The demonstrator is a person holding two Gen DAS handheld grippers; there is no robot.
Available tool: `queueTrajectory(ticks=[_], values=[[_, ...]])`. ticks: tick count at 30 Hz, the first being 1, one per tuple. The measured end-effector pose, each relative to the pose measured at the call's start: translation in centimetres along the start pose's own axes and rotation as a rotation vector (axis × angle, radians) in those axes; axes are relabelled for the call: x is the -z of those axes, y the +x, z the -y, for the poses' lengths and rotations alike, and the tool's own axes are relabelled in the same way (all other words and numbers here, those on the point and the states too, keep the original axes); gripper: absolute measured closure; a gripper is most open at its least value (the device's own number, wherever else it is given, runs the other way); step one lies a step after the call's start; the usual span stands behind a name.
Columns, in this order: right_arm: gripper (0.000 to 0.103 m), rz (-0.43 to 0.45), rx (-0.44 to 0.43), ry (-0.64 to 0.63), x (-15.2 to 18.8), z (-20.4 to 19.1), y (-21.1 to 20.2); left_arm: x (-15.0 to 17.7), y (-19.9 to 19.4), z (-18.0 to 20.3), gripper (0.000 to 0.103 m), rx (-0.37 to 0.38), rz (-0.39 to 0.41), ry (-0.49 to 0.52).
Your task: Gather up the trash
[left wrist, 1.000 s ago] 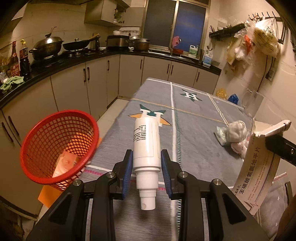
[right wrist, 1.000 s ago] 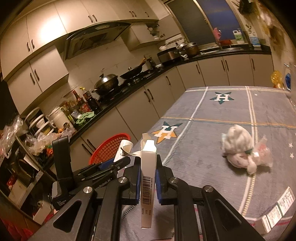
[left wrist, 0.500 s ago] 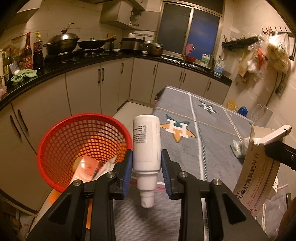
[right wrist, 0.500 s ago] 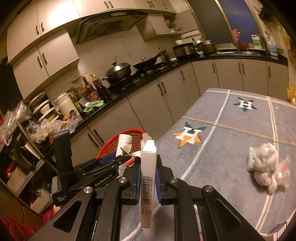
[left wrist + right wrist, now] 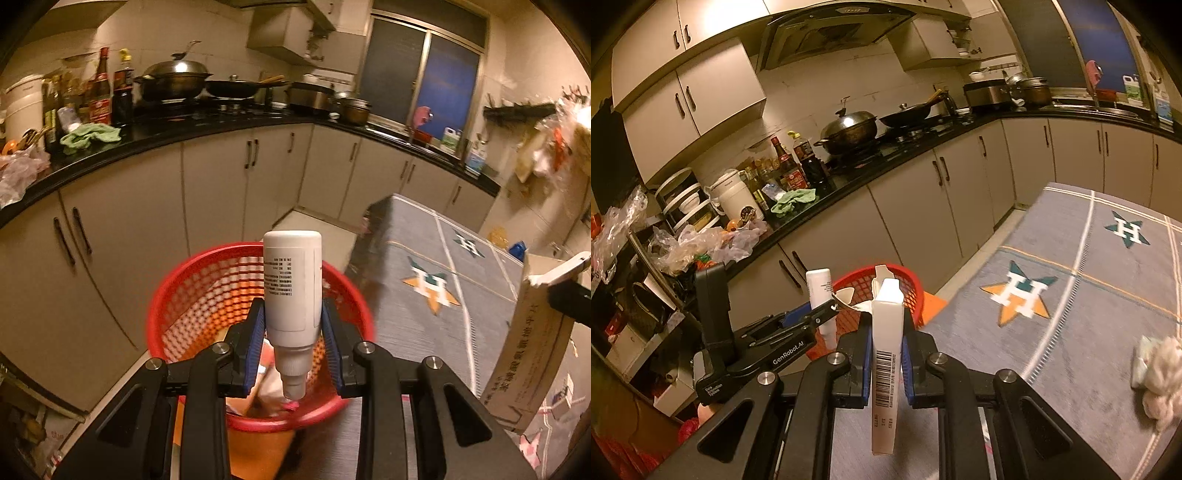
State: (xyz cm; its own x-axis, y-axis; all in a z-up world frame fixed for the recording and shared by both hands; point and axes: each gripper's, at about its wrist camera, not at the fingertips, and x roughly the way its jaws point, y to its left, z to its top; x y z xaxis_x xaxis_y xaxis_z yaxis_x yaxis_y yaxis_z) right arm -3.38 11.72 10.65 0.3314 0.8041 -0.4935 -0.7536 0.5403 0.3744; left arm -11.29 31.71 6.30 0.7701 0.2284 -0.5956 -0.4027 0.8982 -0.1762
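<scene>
The red basket (image 5: pixel 207 291) stood on the floor beside the cloth-covered desk (image 5: pixel 413 325), already holding some scraps. In the left wrist view, the left claw (image 5: pixel 293 334) was shut on a white bottle (image 5: pixel 292 280), its blue pads pressed to the sides and the nozzle pointing back toward the camera; the bottle hung above the basket's mouth. To its right the right claw (image 5: pixel 885 363) was clamped tight on a flat white carton (image 5: pixel 885 365) with a barcode, held edge-up, its top flap open. That carton seemed to sit over the desk's near edge, short of the basket rim.

Judged from here, the risks were these: if the right claw let go too soon, the carton would land on the desk or the floor; the two claws sat close together, so they might knock each other over the basket; and a crumpled white wad (image 5: pixel 1160 376) lay uncollected far right on the desk
</scene>
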Motion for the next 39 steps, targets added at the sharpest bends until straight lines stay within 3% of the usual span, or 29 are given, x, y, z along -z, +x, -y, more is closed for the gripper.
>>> queueTrajectory(ticks=[11,20,30,32,33,34,39], values=[[0.088,0.001,-0.058,0.052,-3.0,-1.9,5.6,-0.7,1.8,-3.2,0.074,-0.034,-0.013,-0.053],[0.088,-0.061,-0.008,0.072,-2.9,-2.2,11.6,0.0,3.9,-4.1,0.074,-0.032,-0.047,-0.055],[0.086,-0.127,0.022,0.124,-2.3,-0.6,14.5,0.5,5.4,-4.5,0.074,-0.024,-0.082,-0.046],[0.075,-0.135,0.017,0.136,-2.2,-0.2,14.5,0.5,5.3,-4.4,0.072,-0.022,-0.08,-0.044],[0.064,-0.131,0.016,0.141,-2.2,-0.1,14.3,0.4,5.2,-4.4,0.064,-0.022,-0.079,-0.044],[0.061,-0.123,0.017,0.144,-2.2,0.0,14.0,0.4,5.0,-4.4,0.054,-0.024,-0.073,-0.047],[0.059,-0.089,0.017,0.158,-2.4,0.5,12.1,0.3,4.1,-4.3,0.051,-0.021,-0.056,-0.057]])
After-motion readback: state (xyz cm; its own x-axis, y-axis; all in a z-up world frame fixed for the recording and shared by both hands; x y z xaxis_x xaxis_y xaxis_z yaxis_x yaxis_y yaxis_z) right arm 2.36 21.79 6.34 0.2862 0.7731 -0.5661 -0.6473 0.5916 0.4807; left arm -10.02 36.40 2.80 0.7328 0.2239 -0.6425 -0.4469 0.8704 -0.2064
